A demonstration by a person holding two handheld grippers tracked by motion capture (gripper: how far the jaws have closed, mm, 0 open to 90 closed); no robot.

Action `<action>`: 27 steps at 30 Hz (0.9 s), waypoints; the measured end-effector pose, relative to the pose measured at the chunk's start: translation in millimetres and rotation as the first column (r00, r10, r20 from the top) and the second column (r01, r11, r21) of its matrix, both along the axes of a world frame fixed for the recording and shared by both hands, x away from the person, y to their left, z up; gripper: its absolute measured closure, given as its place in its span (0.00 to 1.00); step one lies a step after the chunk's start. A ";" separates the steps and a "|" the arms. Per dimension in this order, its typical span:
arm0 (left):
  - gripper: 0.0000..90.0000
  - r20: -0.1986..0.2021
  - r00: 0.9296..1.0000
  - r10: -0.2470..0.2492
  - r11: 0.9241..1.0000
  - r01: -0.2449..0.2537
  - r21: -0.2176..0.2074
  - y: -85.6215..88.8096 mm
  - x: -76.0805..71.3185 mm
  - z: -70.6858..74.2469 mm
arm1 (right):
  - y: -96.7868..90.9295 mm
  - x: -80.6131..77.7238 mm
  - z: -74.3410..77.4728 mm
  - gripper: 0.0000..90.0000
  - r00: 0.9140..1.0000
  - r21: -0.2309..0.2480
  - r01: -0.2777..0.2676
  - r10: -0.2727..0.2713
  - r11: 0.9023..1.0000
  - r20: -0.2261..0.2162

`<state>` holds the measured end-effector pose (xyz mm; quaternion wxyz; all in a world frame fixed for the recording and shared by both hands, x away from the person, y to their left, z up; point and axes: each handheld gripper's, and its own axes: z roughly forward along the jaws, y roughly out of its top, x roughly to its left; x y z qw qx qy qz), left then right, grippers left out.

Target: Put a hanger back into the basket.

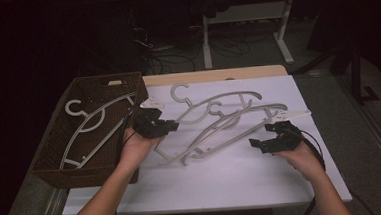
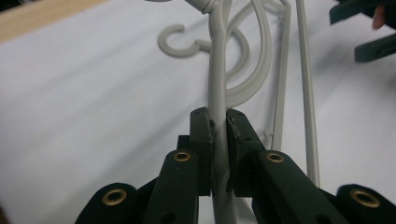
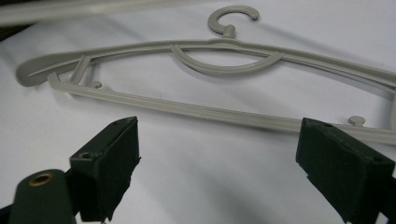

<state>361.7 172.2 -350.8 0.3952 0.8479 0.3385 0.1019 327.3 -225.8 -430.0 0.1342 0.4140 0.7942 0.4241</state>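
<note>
High view: one grey hanger (image 1: pixel 87 126) already lies in the wicker basket (image 1: pixel 46 161); by judgement, two hangers (image 1: pixel 229 122) on the white table (image 1: pixel 223 180) remain to be moved. The left gripper (image 1: pixel 172 124) sits at the left end of the pile, the right gripper (image 1: pixel 256 144) just beside its right end.

Left gripper view: the jaws are clamped on a hanger arm (image 2: pixel 218 88).

Right gripper view: the jaws stand wide apart and empty, a table hanger (image 3: pixel 196 84) lying just beyond them.

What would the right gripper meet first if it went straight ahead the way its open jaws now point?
Probably the lower bar of the grey hanger lying flat on the white table; the right gripper is open and empty, depth unclear.
</note>
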 end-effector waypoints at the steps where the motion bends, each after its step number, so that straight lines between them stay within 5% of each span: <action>1: 0.92 0.006 1.000 0.001 1.000 -0.001 0.003 3.4 0.8 6.9 | 0.2 -0.1 -0.1 0.14 1.000 0.000 0.000 0.000 1.000 -0.001; 13: 0.92 0.092 0.994 0.060 0.998 -0.062 0.021 61.6 7.8 67.2 | 0.7 0.7 -1.1 0.14 1.000 -0.005 -0.004 0.004 1.000 -0.005; 20: 0.92 0.101 0.989 0.108 0.994 -0.109 0.010 113.1 13.8 76.0 | 1.3 1.2 -1.9 0.10 1.000 -0.002 -0.007 0.007 1.000 -0.012; 27: 0.92 0.127 0.970 0.207 0.978 -0.209 0.009 172.5 15.6 76.0 | 2.5 2.1 -2.2 0.02 1.000 -0.006 -0.006 0.006 1.000 -0.019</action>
